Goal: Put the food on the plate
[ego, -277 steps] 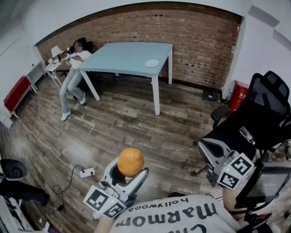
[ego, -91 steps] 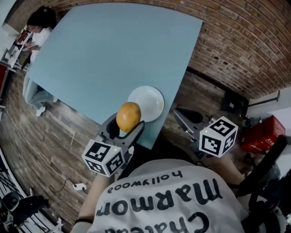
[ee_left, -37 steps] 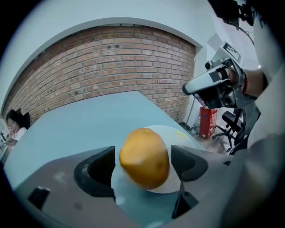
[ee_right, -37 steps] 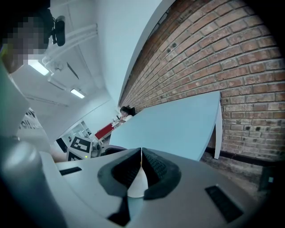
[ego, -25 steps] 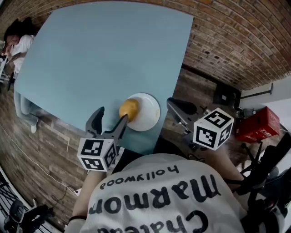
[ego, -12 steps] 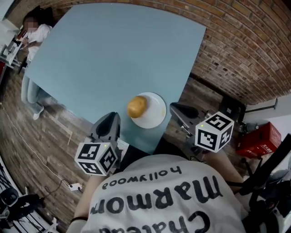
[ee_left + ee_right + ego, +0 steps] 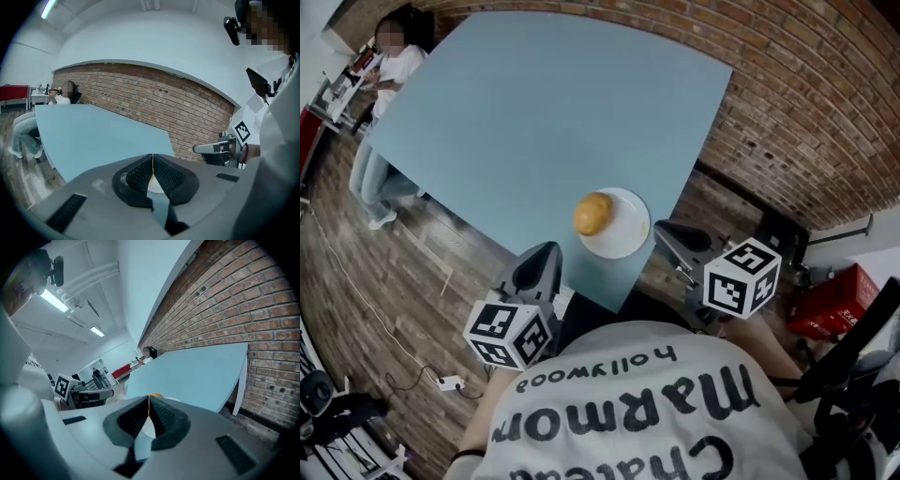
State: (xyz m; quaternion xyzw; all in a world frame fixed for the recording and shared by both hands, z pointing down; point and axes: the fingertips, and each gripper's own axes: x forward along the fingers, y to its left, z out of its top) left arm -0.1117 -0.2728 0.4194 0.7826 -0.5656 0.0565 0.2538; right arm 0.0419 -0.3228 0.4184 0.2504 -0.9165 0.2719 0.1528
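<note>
Since the task turns on the orange (image 7: 593,214), I start there: it rests on the white plate (image 7: 630,232), on the plate's 9 o'clock side, and nothing grips it. It is the only thing the plate holds. No label shows on either of them.

The plate sits on the pale blue table (image 7: 544,112), close to the corner nearest me. At about 7 o'clock from the plate is the left gripper (image 7: 542,258), clear of the rim; its jaws have just been closing and now meet pad to pad with nothing between them. At about 3 o'clock from the plate is the right gripper (image 7: 666,232), off the table's edge, its jaws likewise clenched on nothing. Each gripper carries a cube with black-and-white square markers.

The only writing I can read is on the white shirt (image 7: 628,422) at 6 o'clock, seen upside down: "hollywood" in full, then "Marmon" and "Chatea", both cut off.

A brick wall (image 7: 806,112) runs from 12 to 3 o'clock, and the floor (image 7: 356,281) is dark wood planks. A seated person (image 7: 389,66) is at 10 o'clock, beyond the table's far corner. A power strip (image 7: 448,382) lies on the floor at 8 o'clock.
</note>
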